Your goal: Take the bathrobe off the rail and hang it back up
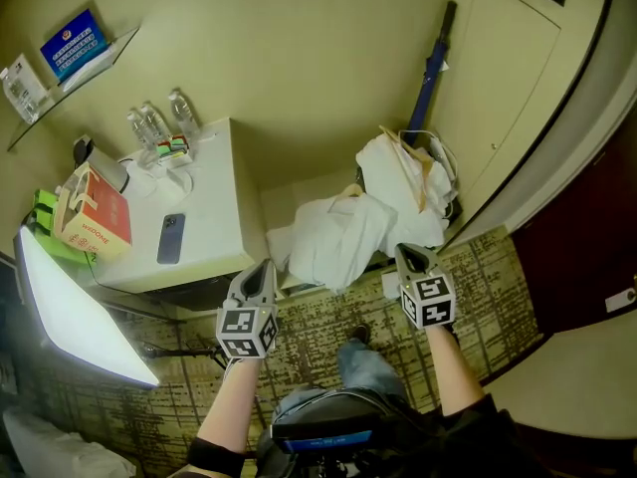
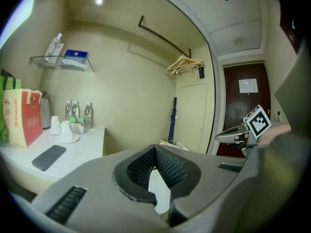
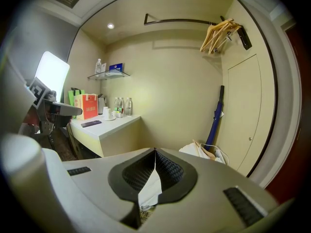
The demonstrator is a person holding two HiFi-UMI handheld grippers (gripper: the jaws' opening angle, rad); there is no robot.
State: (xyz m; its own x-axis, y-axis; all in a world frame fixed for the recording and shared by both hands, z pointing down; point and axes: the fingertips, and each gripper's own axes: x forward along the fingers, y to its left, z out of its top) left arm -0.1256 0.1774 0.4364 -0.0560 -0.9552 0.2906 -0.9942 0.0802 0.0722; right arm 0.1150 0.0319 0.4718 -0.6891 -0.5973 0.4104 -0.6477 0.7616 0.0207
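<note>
With both sets of jaws shut and empty, my left gripper and right gripper hang near the bathrobe. It's heaped low, right of the tabletop, off the rail.

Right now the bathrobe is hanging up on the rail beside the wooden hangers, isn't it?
No. The rail holds only the wooden hangers, as the right gripper view shows. The bathrobe is not up there: it is down low, near the white counter, in the head view.
</note>
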